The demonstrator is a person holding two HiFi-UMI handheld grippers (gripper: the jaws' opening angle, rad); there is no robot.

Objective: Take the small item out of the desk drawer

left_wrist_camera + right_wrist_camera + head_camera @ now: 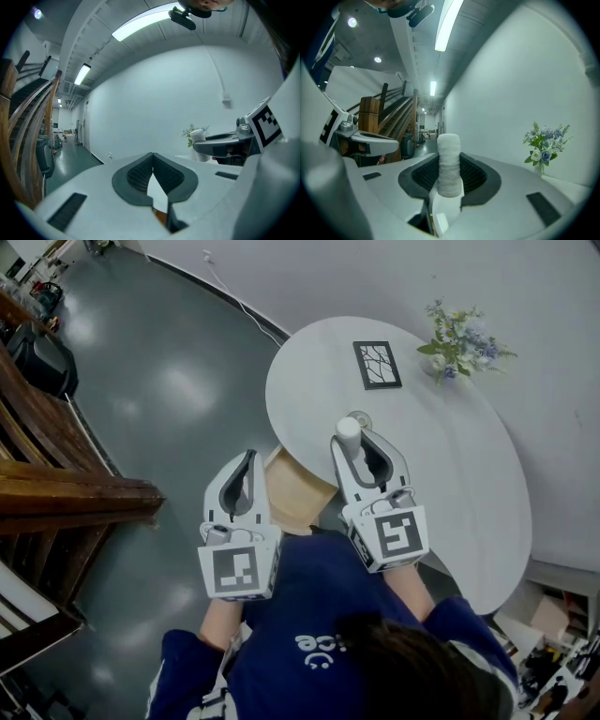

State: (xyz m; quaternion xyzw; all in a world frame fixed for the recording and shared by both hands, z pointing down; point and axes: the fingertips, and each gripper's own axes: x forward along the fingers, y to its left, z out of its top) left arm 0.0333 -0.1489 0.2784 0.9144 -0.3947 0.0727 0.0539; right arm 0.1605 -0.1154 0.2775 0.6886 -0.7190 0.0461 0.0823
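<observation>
Round white table point(469, 474); right gripper point(362, 441) jaws clamp white roll point(449, 164); left gripper point(153, 156) jaws closed, empty.

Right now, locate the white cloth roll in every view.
Head view: centre, white cloth roll held by the right gripper.
Left gripper view: right of centre, small.
Right gripper view: dead centre, between the fingers.
Shared landmark: the flower bouquet.

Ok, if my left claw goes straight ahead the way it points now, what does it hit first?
Probably nothing near: the shut left claw aims past the rim of the table, towards the white wall; depth is unclear.
</observation>
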